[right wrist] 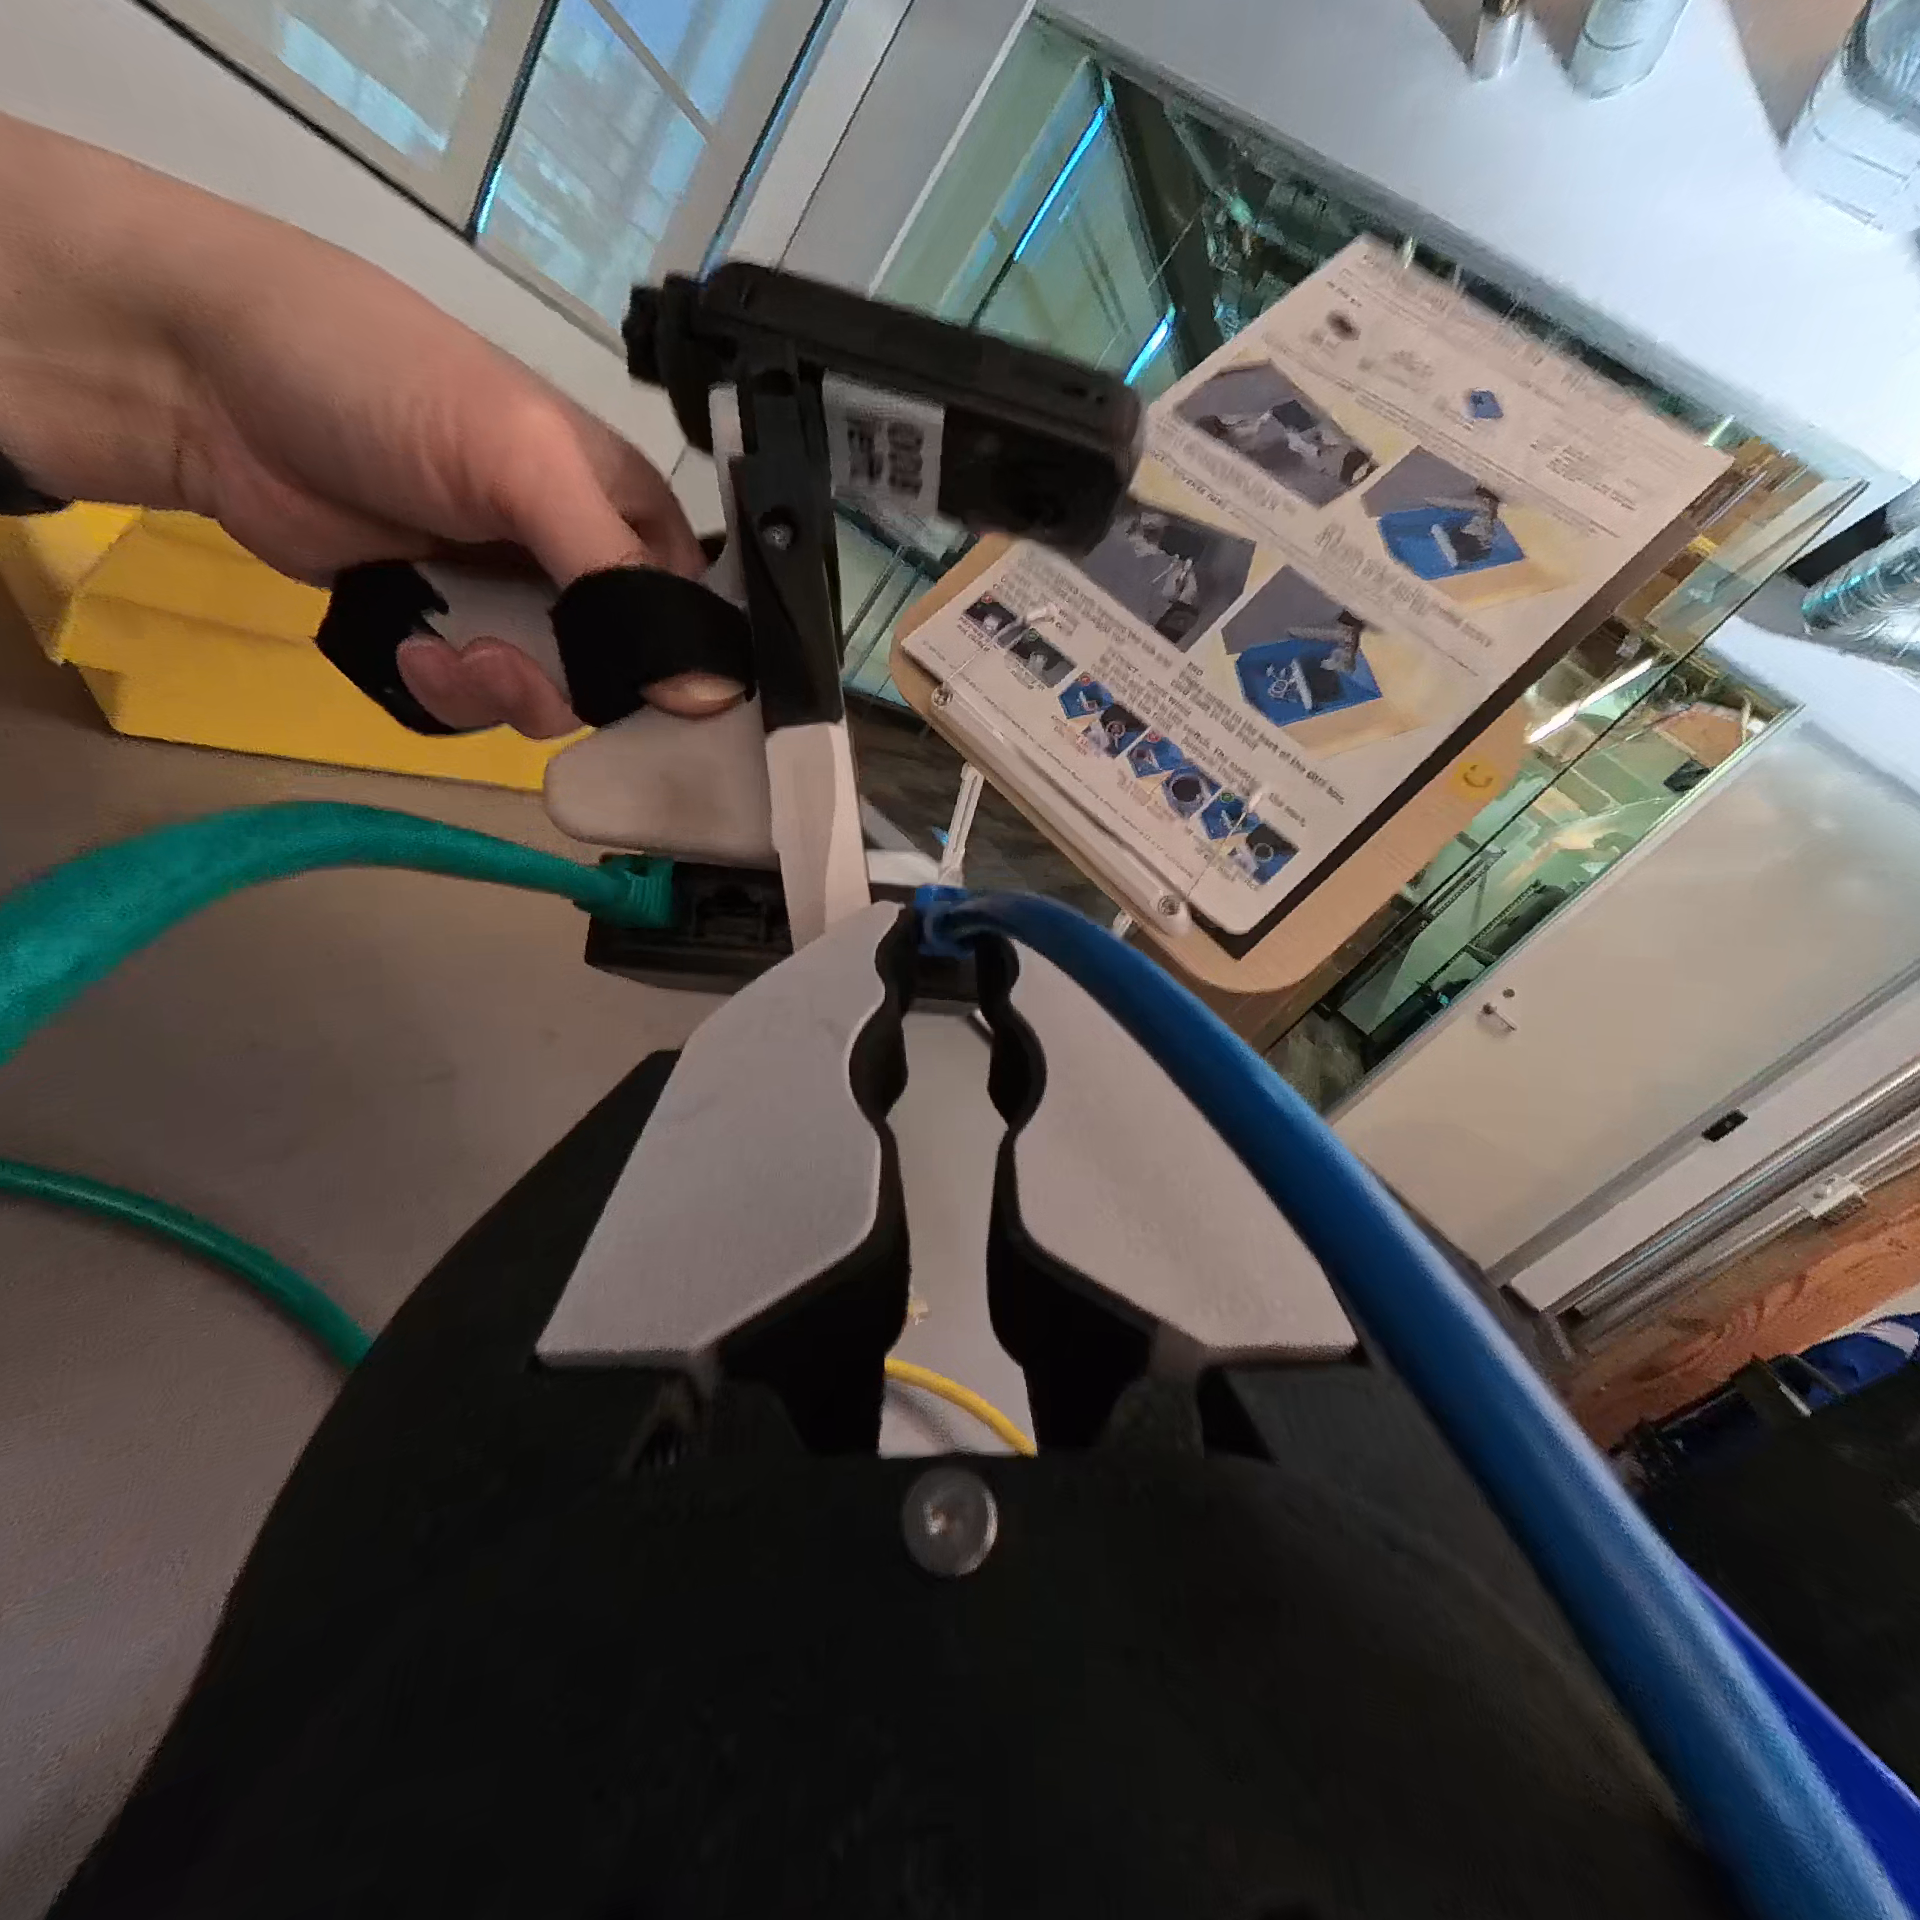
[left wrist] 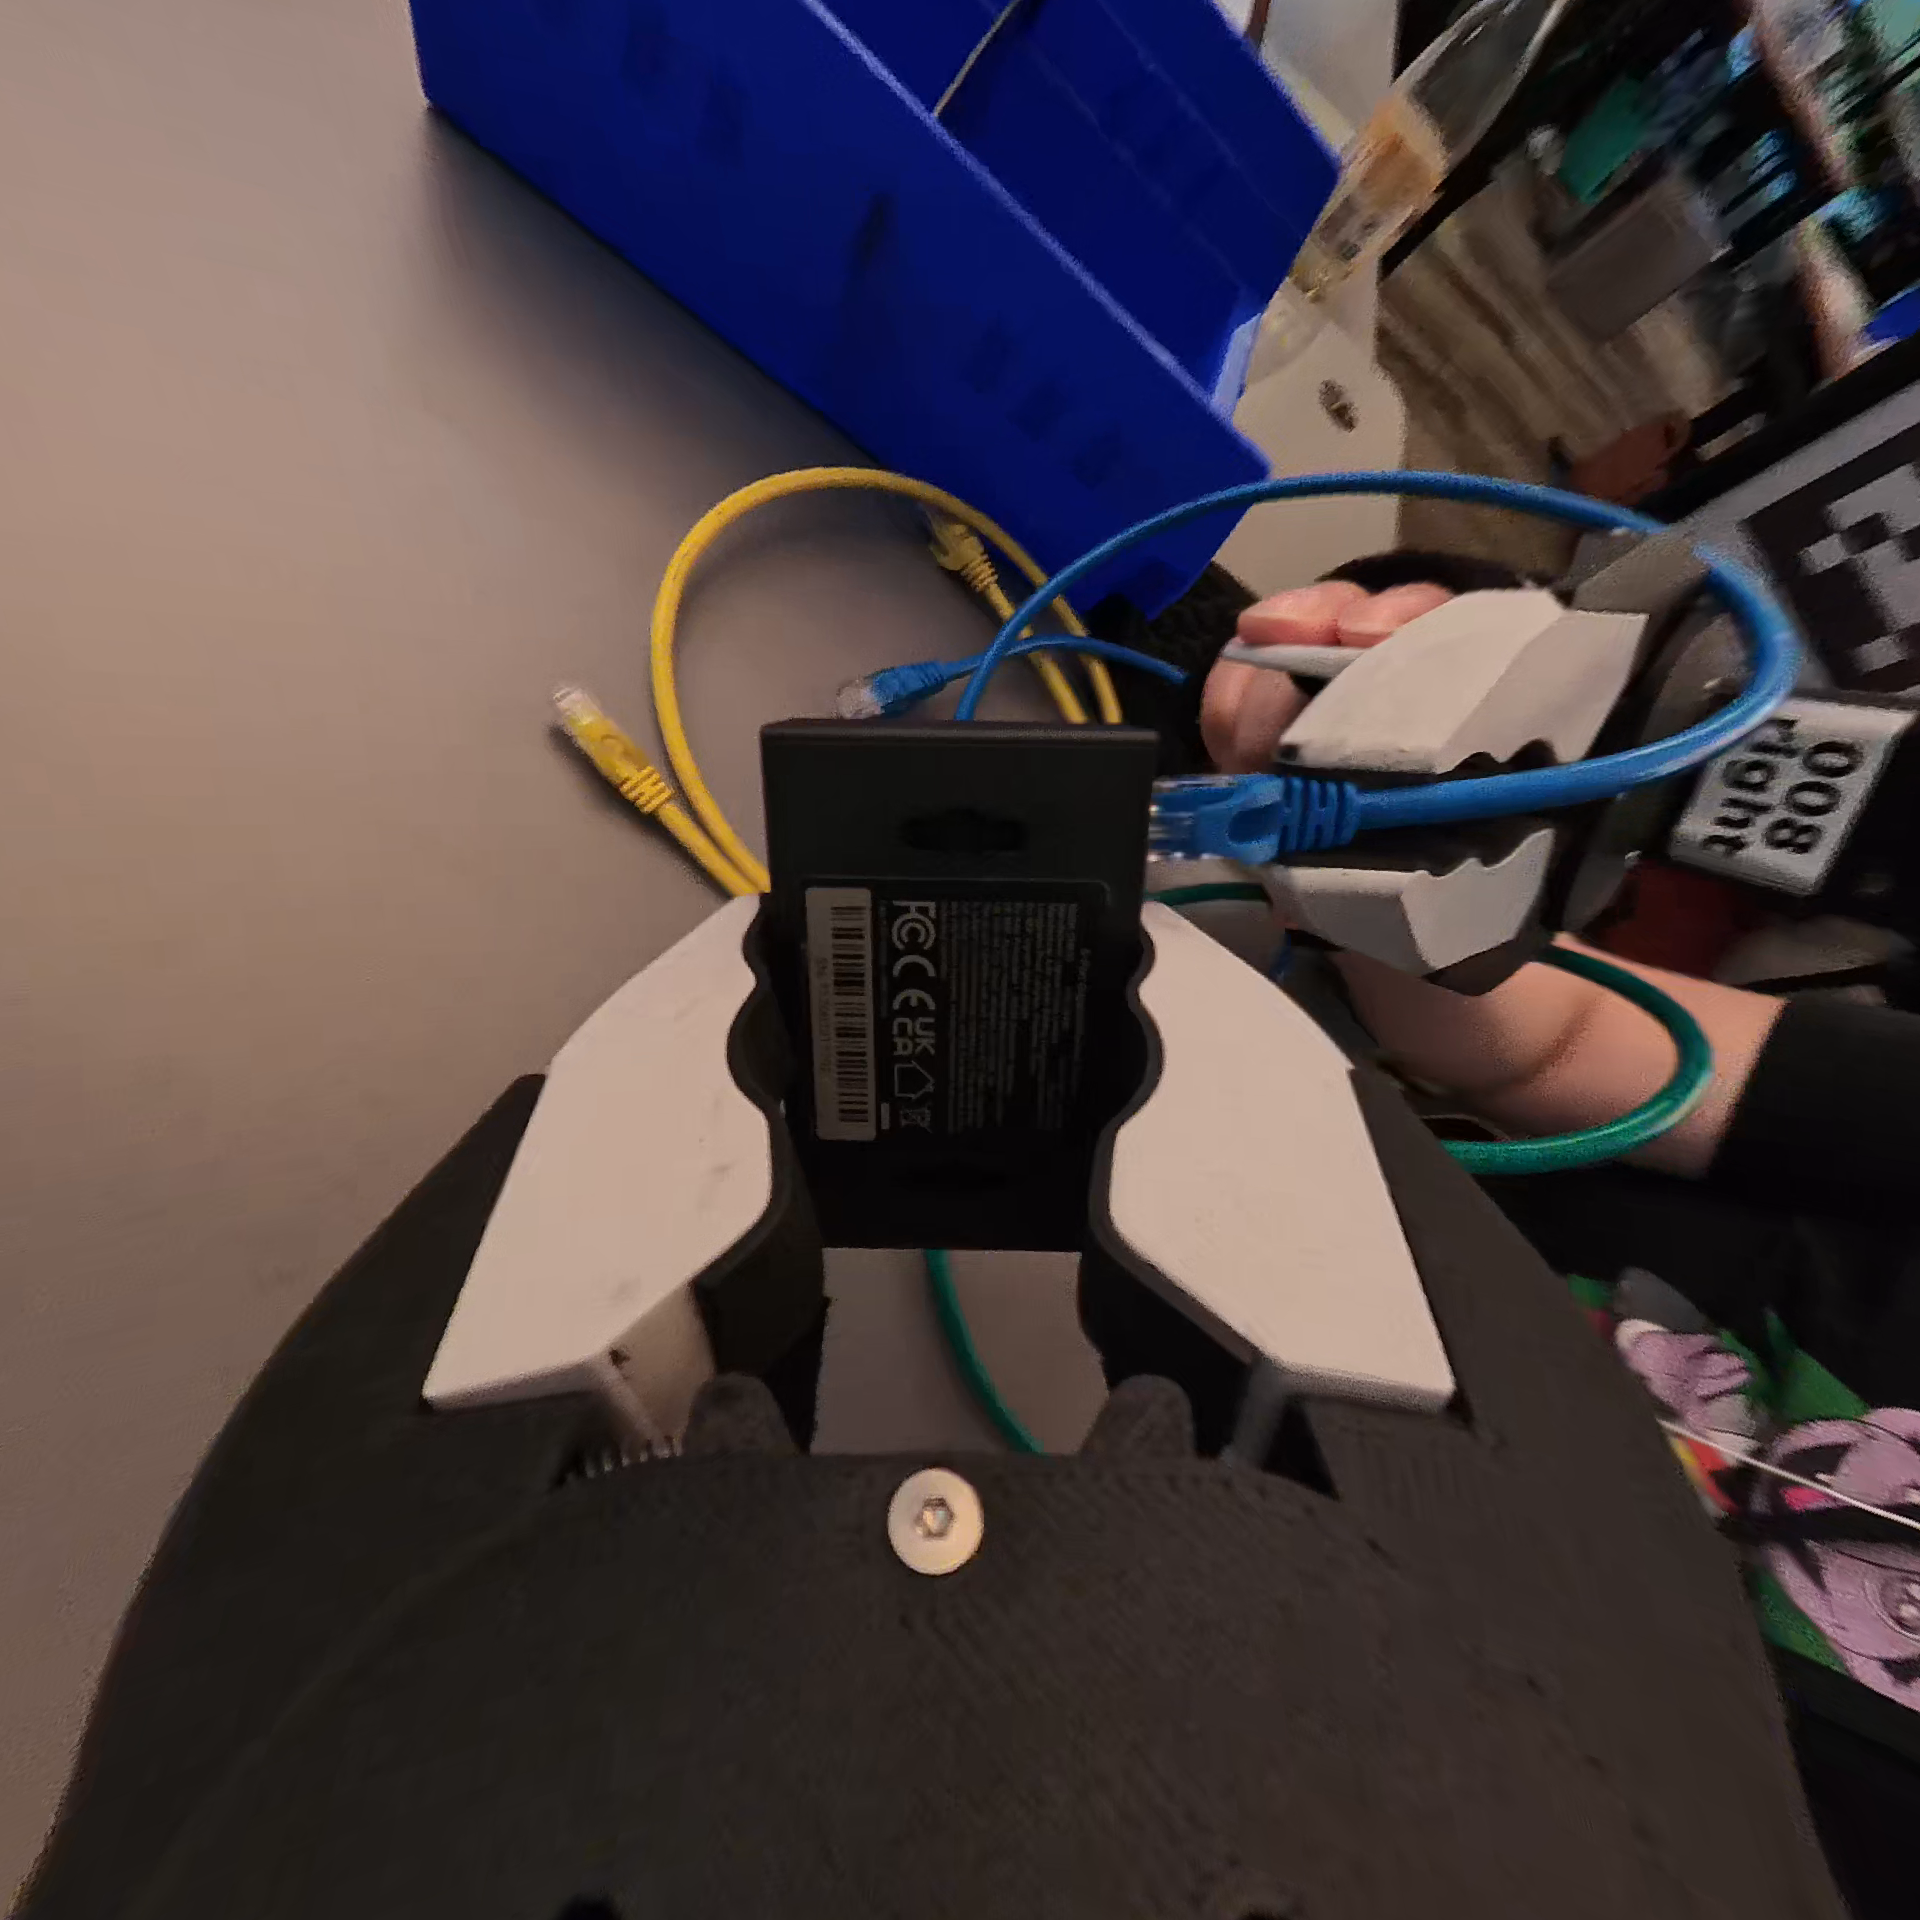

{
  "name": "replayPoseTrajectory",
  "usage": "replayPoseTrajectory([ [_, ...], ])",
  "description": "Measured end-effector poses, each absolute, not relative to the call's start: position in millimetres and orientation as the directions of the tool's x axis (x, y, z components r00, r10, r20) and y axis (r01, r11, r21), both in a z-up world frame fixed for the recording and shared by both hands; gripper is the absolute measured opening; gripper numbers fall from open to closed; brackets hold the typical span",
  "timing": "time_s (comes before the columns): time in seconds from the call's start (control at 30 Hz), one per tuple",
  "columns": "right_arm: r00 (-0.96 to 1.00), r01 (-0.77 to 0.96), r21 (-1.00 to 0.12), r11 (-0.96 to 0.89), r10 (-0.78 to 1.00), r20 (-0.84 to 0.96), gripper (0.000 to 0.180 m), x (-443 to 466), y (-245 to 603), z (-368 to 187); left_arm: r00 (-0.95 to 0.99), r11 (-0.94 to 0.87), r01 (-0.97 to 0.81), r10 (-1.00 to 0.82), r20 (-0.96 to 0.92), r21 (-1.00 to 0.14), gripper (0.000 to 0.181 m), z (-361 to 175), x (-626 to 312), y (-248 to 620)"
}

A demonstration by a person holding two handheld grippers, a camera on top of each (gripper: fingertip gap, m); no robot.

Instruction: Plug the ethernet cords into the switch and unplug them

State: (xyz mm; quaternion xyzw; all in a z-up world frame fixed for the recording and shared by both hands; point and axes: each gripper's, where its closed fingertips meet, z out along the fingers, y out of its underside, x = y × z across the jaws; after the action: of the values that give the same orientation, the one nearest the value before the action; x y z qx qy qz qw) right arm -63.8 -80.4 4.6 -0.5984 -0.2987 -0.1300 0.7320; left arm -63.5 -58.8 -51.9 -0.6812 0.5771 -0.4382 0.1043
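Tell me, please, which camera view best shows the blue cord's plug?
The left wrist view: the blue plug appears whole, clamped in the right claw beside the switch. The right wrist view shows only a sliver of it at that claw's tips.

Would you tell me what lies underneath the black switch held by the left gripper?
Below the switch, a green cable crosses the grey table; yellow cable emerges beyond. Their runs directly beneath are covered.

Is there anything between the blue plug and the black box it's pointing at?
Nothing. In the left wrist view the blue plug, held by the right tool, sits just off the switch edge, with only a sliver of bare gap.
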Motion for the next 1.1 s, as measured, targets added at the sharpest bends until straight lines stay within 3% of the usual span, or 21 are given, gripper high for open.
replayPoseTrajectory([
  [0.03,0.793,0.542,-0.807,0.236,0.175,0.584,0.014,-63.5,-78.8,2.5,-0.038,-0.295,-0.694,-0.896,0.443,-0.656,0.06,-52.5,-63.3,-56.6],
  [0.23,0.828,0.478,-0.842,0.249,0.191,0.526,0.013,-60.6,-80.0,5.0,-0.025,-0.246,-0.66,-0.937,0.348,-0.71,0.059,-45.0,-60.5,-53.6],
  [0.37,0.831,0.472,-0.837,0.276,0.178,0.527,0.013,-60.4,-84.2,10.3,-0.051,-0.27,-0.633,-0.921,0.387,-0.725,0.059,-40.6,-57.3,-60.3],
  [0.6,0.82,0.5,-0.845,0.191,0.211,0.533,0.013,-59.9,-74.9,-3.9,-0.003,-0.251,-0.653,-0.942,0.334,-0.714,0.059,-54.3,-58.0,-50.8],
  [0.83,0.748,0.598,-0.753,0.273,0.147,0.648,0.005,-70.6,-90.5,9.0,-0.217,-0.203,-0.617,-0.885,0.412,-0.761,0.061,-48.3,-58.6,-74.0],
  [0.97,0.684,0.676,-0.691,0.256,0.132,0.718,0.011,-76.1,-91.7,3.9,-0.298,-0.184,-0.622,-0.844,0.447,-0.761,0.084,-58.2,-56.1,-88.0],
  [1.03,0.672,0.687,-0.687,0.237,0.151,0.725,0.012,-76.0,-89.8,-1.6,-0.282,-0.192,-0.645,-0.839,0.465,-0.74,0.081,-67.6,-54.7,-87.9],
  [1.1,0.678,0.679,-0.699,0.226,0.172,0.714,0.012,-75.6,-88.9,-4.4,-0.257,-0.215,-0.634,-0.847,0.465,-0.743,0.066,-68.9,-52.8,-80.2],
])
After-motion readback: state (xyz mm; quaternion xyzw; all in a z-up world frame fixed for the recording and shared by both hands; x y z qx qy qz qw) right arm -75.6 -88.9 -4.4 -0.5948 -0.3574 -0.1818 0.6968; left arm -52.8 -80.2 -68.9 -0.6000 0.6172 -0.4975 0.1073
